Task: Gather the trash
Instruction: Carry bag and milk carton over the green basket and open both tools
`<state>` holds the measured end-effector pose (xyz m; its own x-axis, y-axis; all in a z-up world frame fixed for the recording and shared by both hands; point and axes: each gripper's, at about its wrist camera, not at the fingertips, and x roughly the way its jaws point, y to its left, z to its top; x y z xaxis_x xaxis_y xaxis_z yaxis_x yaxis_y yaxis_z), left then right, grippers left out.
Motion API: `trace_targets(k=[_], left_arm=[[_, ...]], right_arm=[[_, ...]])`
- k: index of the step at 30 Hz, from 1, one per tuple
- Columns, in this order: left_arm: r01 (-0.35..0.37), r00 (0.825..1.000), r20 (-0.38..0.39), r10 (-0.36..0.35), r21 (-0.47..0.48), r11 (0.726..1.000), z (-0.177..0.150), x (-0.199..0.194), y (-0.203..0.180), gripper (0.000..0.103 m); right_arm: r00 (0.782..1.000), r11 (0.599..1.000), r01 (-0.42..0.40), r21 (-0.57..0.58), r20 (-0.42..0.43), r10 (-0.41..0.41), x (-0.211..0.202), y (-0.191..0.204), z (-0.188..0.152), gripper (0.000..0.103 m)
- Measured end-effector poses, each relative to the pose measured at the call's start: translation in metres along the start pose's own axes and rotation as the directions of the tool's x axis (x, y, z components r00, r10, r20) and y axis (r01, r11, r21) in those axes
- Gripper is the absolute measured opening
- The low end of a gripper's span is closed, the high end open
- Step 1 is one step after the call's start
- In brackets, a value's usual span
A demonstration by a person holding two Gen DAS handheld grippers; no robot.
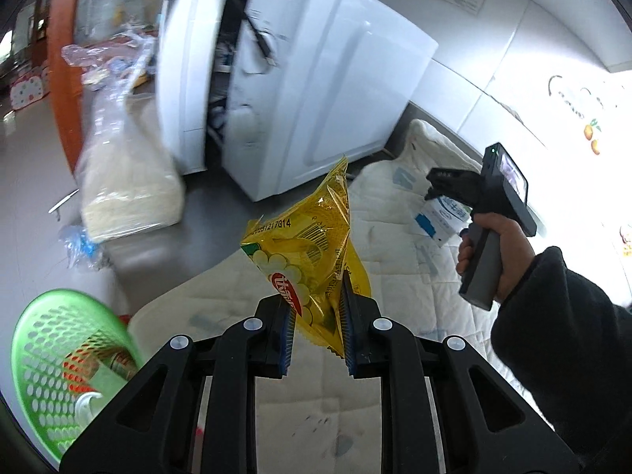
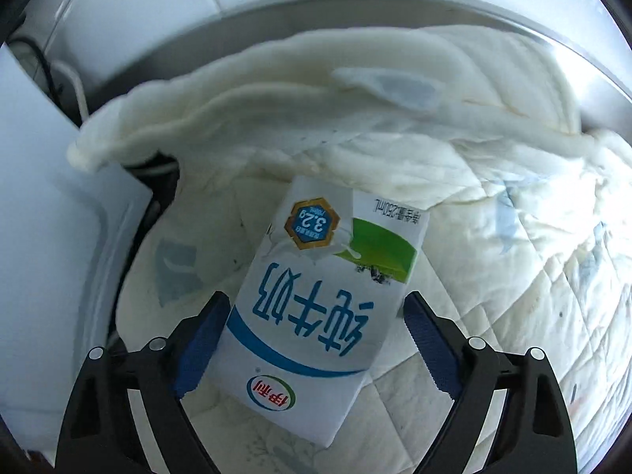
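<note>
A yellow snack bag (image 1: 312,245) stands up between the blue pads of my left gripper (image 1: 316,296), which is shut on its lower part. To the lower left, a green perforated basket (image 1: 43,339) holds several pieces of trash. A white and blue milk carton (image 2: 324,260) lies flat on a white quilt (image 2: 513,237). My right gripper (image 2: 316,296) is low over it, open, with a finger on each side of the carton and a narrow gap at the right pad. In the left wrist view the right gripper (image 1: 446,181) hovers at the carton (image 1: 442,217).
A white appliance (image 1: 316,79) stands behind the quilt (image 1: 395,213). A clear bag of pale grains (image 1: 126,181) and crumpled plastic (image 1: 79,245) lie on the grey floor at left. A hand and dark sleeve (image 1: 553,316) hold the right gripper. White wall panels close the right side.
</note>
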<state>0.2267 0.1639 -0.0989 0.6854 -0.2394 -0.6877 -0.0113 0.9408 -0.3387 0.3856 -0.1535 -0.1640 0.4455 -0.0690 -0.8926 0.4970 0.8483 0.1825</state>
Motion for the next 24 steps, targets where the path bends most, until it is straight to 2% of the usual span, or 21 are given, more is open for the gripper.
trace_targets(k=[3, 9, 13, 19, 24], left_arm=[[-0.021, 1.000, 0.014, 0.021, -0.012, 1.000, -0.004, -0.013, 0.007, 0.019], [-0.057, 0.997, 0.055, 0.060, -0.055, 0.997, -0.013, -0.045, 0.024, 0.019], [-0.086, 0.993, 0.077, 0.093, -0.101, 0.991, -0.023, -0.067, 0.042, 0.019], [-0.146, 0.982, 0.092, 0.163, -0.171, 0.974, -0.044, -0.096, 0.078, 0.019], [-0.200, 0.970, 0.086, 0.225, -0.236, 0.951, -0.063, -0.118, 0.109, 0.019]], right_arm=[[0.999, 0.999, -0.039, 0.005, -0.017, 0.039, -0.006, -0.003, -0.003, 0.077], [0.993, 0.987, -0.117, -0.113, 0.000, 0.118, -0.038, -0.023, -0.019, 0.071], [0.982, 0.964, -0.187, -0.191, -0.014, 0.188, -0.059, -0.038, -0.037, 0.067], [0.968, 0.912, -0.246, -0.329, -0.043, 0.246, -0.092, -0.051, -0.069, 0.065], [0.934, 0.837, -0.354, -0.417, -0.115, 0.338, -0.126, -0.061, -0.110, 0.065]])
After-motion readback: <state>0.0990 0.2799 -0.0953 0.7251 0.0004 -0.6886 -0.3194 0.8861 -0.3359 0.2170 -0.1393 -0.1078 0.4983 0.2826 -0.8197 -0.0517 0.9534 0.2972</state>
